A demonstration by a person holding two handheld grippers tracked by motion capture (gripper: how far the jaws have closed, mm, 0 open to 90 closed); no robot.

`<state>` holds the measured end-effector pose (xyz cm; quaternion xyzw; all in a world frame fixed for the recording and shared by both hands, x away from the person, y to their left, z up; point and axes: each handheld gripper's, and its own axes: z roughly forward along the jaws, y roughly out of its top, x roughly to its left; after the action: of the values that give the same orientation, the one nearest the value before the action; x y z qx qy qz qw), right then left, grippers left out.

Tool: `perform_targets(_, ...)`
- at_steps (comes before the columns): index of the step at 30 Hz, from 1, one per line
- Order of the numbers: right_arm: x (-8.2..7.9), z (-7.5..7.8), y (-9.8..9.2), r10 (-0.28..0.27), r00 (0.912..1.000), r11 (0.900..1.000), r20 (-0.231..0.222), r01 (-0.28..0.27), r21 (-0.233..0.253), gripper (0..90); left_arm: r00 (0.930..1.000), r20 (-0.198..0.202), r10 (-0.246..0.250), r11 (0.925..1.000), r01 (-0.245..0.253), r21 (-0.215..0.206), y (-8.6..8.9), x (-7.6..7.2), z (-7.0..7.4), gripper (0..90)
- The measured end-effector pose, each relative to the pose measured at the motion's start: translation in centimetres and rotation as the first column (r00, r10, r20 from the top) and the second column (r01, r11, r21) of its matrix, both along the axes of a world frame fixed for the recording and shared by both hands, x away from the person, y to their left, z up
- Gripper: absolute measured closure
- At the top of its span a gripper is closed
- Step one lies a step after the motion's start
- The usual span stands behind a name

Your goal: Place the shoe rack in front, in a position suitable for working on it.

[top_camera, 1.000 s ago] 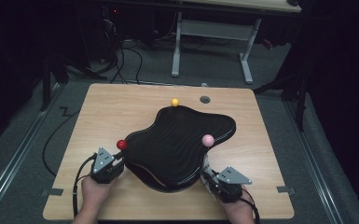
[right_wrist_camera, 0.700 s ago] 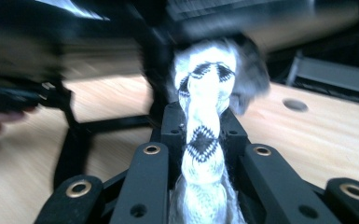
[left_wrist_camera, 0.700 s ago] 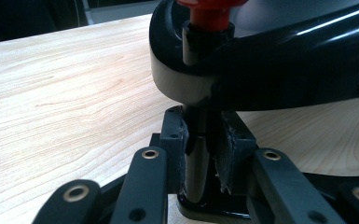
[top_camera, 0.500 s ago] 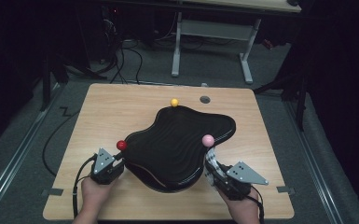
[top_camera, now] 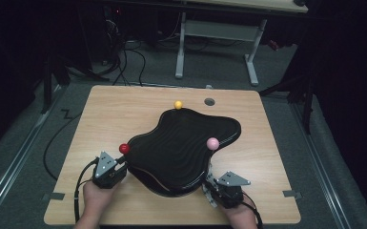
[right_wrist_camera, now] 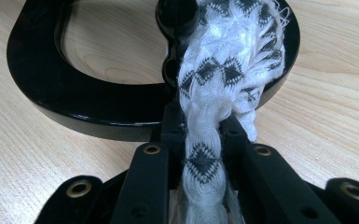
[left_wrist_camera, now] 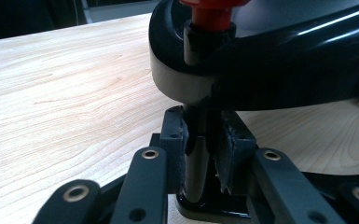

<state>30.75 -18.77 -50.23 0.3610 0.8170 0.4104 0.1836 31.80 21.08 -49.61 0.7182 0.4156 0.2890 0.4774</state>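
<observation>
Black and glossy, a curvy raised tray [top_camera: 181, 148] with a ridged top is seen in the middle of the wooden table [top_camera: 105, 119], reaching towards the near edge. Three ball knobs are carried at its rim: a red knob [top_camera: 124, 148] on the side towards the table's left edge, a pink knob [top_camera: 212, 143] on the side towards the right edge, and a yellow knob [top_camera: 178, 104] at the far side.

Near the front-left corner, the left gripper [top_camera: 119, 166] is held against the tray just below the red knob. In the left gripper view its jaws are seen clenched on a dark upright post [left_wrist_camera: 196, 154] that runs up into the tray under the red knob [left_wrist_camera: 212, 11].

Towards the front-right corner, the right gripper [top_camera: 209, 187] is held at the tray's near edge. In the right gripper view its jaws are pressed together on a white cord with black diamond marks [right_wrist_camera: 210, 140], which is wrapped about the tray's black loop-shaped base [right_wrist_camera: 74, 102].
</observation>
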Motion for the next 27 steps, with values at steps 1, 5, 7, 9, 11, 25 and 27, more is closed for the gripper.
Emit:
perform_targets(1,-0.1,0.1,0.0,-0.001,1.0,1.0,0.001,0.001,0.0,77.7,1.0,0.0,0.001,1.0,-0.001,0.0,0.0,0.0,0.0,74.1)
perform_targets(5,-0.6,1.7,-0.1,-0.01,0.9993,0.999,0.037,0.009,0.037,77.7,1.0,0.001,0.001,1.0,-0.001,0.001,0.0,0.0,0.0,74.2)
perform_targets(7,-0.9,2.8,-0.1,-0.024,0.997,0.998,0.074,0.02,0.057,77.7,1.0,0.002,0.001,1.0,-0.001,0.003,0.0,0.0,0.0,74.1)
perform_targets(9,-1.4,4.3,-0.1,-0.037,0.993,0.995,0.112,0.027,0.092,77.7,1.0,0.002,0.001,1.0,-0.001,0.003,0.0,0.0,0.0,74.1)
perform_targets(11,-1.6,5.0,-0.1,-0.049,0.99,0.994,0.133,0.035,0.105,77.7,1.0,0.003,0.001,1.0,-0.001,0.003,0.0,0.0,0.0,74.2)
perform_targets(25,-2.6,7.2,-0.3,-0.079,0.9799,0.977,0.183,0.04,0.208,77.9,1.0,0.0,-0.002,1.0,0.002,-0.002,0.0,-0.1,0.0,74.0)
perform_targets(27,-2.2,6.1,-0.1,-0.074,0.9858,0.982,0.151,0.045,0.181,77.9,1.0,-0.001,-0.002,1.0,0.002,-0.004,0.0,0.0,0.0,74.0)
